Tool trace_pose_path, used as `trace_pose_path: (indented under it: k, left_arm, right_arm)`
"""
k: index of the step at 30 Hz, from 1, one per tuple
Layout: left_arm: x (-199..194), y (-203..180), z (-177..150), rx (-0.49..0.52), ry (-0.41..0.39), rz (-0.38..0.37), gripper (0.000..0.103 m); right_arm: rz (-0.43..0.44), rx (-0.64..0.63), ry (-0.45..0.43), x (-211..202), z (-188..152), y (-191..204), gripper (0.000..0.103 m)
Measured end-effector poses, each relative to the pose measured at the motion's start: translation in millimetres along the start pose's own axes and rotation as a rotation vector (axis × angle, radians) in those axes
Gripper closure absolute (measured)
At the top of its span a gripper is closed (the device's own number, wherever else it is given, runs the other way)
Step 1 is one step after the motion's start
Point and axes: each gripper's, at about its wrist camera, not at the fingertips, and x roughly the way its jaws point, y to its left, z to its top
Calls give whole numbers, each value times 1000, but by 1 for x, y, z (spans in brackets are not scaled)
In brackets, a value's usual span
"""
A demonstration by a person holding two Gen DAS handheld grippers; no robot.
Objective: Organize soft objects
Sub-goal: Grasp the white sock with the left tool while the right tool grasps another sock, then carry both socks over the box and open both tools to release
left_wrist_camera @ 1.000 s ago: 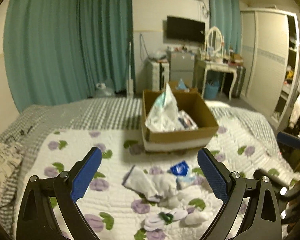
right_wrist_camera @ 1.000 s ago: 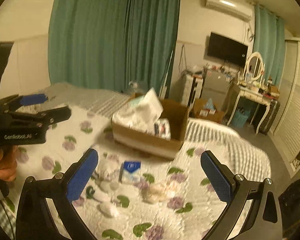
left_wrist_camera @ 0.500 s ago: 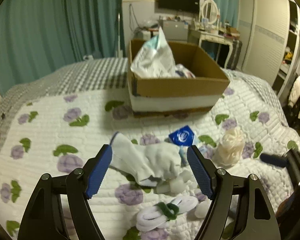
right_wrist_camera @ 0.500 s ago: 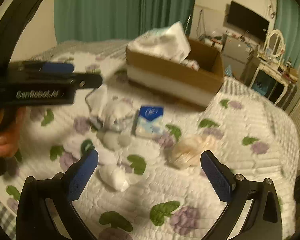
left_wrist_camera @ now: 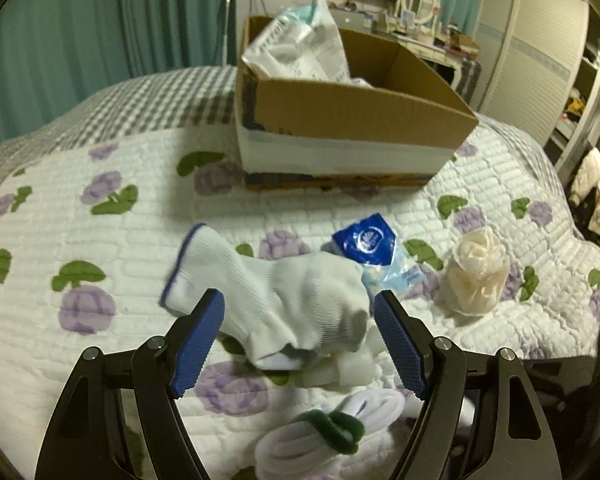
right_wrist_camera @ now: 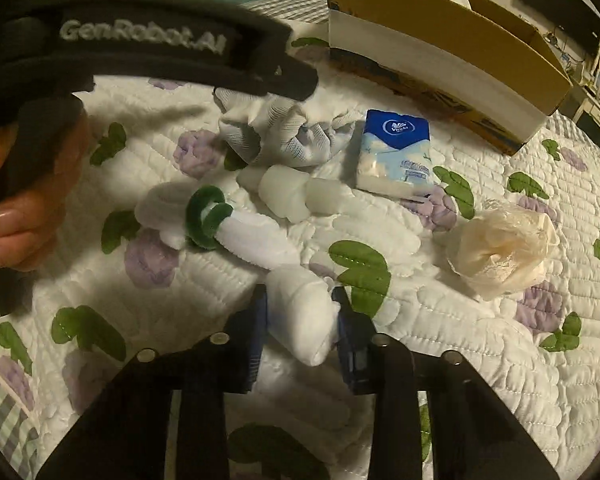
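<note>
Bedspread [left_wrist_camera: 100,360], white quilted, purple flowers, bearing all items. My right gripper [right_wrist_camera: 300,320]: jaws closing on a white rolled cloth [right_wrist_camera: 300,316], pads pressing both its sides. My left gripper [left_wrist_camera: 300,320]: jaws apart, straddling a crumpled white sock [left_wrist_camera: 292,304] with a blue-trimmed cuff, pads not touching it. Tissue packet [right_wrist_camera: 396,156], blue and white, just beside the sock. Cream mesh ball [right_wrist_camera: 500,248] to the right. Cardboard box [left_wrist_camera: 340,120] behind, holding a plastic bag [left_wrist_camera: 300,48].

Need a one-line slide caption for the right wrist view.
Right gripper closing on a white rolled sock on the floral quilt.
</note>
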Motion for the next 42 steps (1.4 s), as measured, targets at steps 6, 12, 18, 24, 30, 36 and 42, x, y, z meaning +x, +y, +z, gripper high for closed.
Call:
trace_pose_path:
  k: [6,12,18,24,30,36,42]
  left_arm:
    - [19,-7,1,18,40,6,26]
    - [39,-10,-2,38,60,71,32]
    - [31,-22,-10,128,4,74,62]
    - [12,-15,-13,96,-22,51,69]
    - [-14,-20,-16,89,-57,51,69]
    - [-52,-32,-20,86,-119,31,69]
    - [-97,-43,-20,73,-194,16,69]
  right_arm:
    - [-90,121,-44,-22,-6,-41,82]
    - [-136,231,-80,-39,-11,-79,82]
    - [-128,249,-95,-41,-7,-86,81]
    - [-117,272,-124,-50,-7,-80,81]
    - [-117,275,-161,-63,-8,-75,81]
    - [-132,272,-211,-85,-9,-67,81]
    - [-145,264,-279,-118,-10,-59,81]
